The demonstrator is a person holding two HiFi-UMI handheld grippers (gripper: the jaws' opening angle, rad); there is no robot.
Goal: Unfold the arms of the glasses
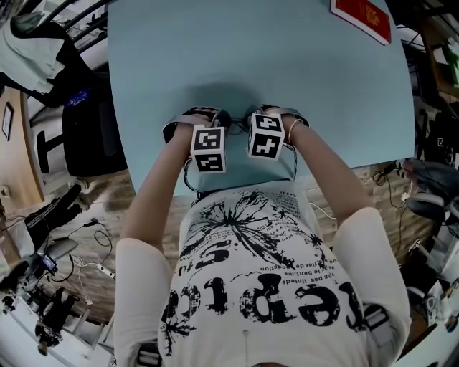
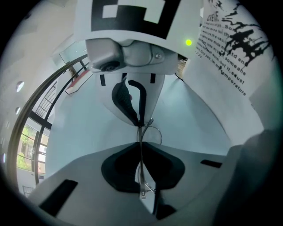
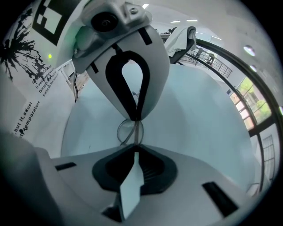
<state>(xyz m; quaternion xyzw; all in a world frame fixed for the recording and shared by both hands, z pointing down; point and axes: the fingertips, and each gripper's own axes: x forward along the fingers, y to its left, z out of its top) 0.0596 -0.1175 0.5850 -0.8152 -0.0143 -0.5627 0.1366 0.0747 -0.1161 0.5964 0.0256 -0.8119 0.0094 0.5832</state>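
Left gripper (image 2: 140, 145) is pinched shut on the thin wire glasses (image 3: 129, 131), and the right gripper (image 3: 135, 148) is clamped on them too. Grippers meet tip to tip over the table (image 1: 287, 64). The frame runs straight from one to the other, so both are equally near.

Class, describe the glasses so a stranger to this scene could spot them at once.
Over the pale blue table, nearest the person, the left gripper and right gripper meet tip to tip. Both grip the glasses: thin wire rims and clear lenses, unlike the flat red item at the far corner.
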